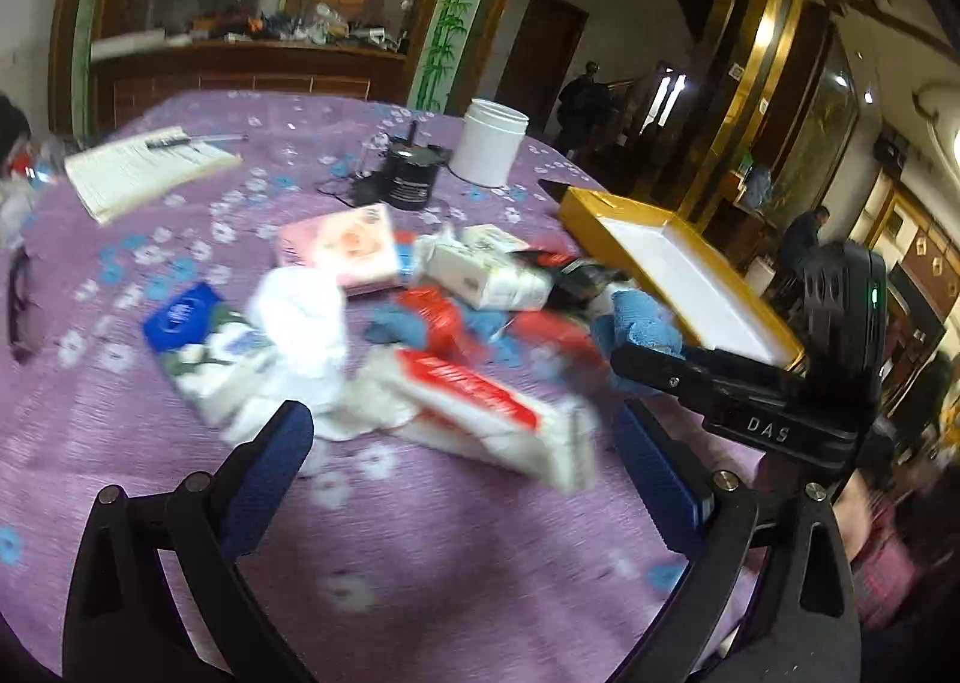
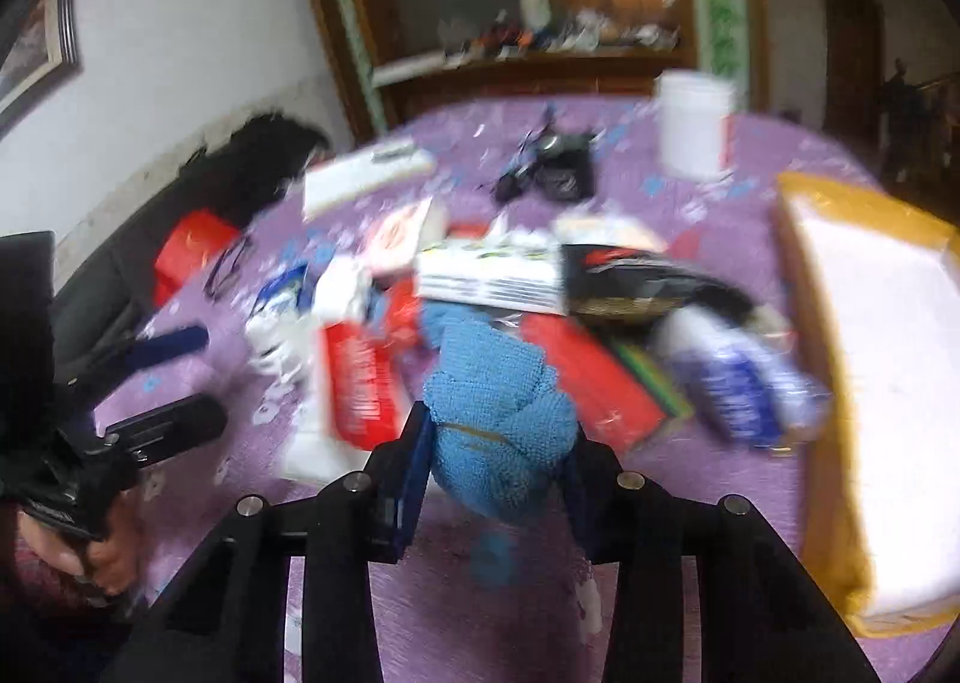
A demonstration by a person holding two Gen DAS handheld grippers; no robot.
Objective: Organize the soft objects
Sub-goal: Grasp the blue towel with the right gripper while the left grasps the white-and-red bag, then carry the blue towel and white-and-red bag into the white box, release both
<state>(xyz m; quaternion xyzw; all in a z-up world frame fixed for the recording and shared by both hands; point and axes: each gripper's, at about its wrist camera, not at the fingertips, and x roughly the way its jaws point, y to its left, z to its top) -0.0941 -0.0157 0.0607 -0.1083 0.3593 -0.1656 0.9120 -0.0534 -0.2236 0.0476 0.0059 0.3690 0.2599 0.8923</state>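
A pile of soft packs lies on the purple flowered tablecloth (image 1: pixel 420 533): a red and white tissue pack (image 1: pixel 480 413), a blue and white pack (image 1: pixel 198 335), a pink pack (image 1: pixel 342 245), crumpled white tissue (image 1: pixel 306 317). My left gripper (image 1: pixel 474 443) is open and empty, just in front of the red and white pack. My right gripper (image 2: pixel 498 443) is shut on a rolled blue towel (image 2: pixel 504 419) and holds it above the table. That towel also shows in the left wrist view (image 1: pixel 642 323), beside the yellow box (image 1: pixel 606 221). The views are blurred.
The open yellow box with a white inside (image 2: pixel 816 323) stands at the right. A white jar (image 1: pixel 489 143), a black device with a cable (image 1: pixel 411 173), a notepad (image 1: pixel 144 170) and glasses (image 1: pixel 21 305) lie further back. People stand beyond the table edge.
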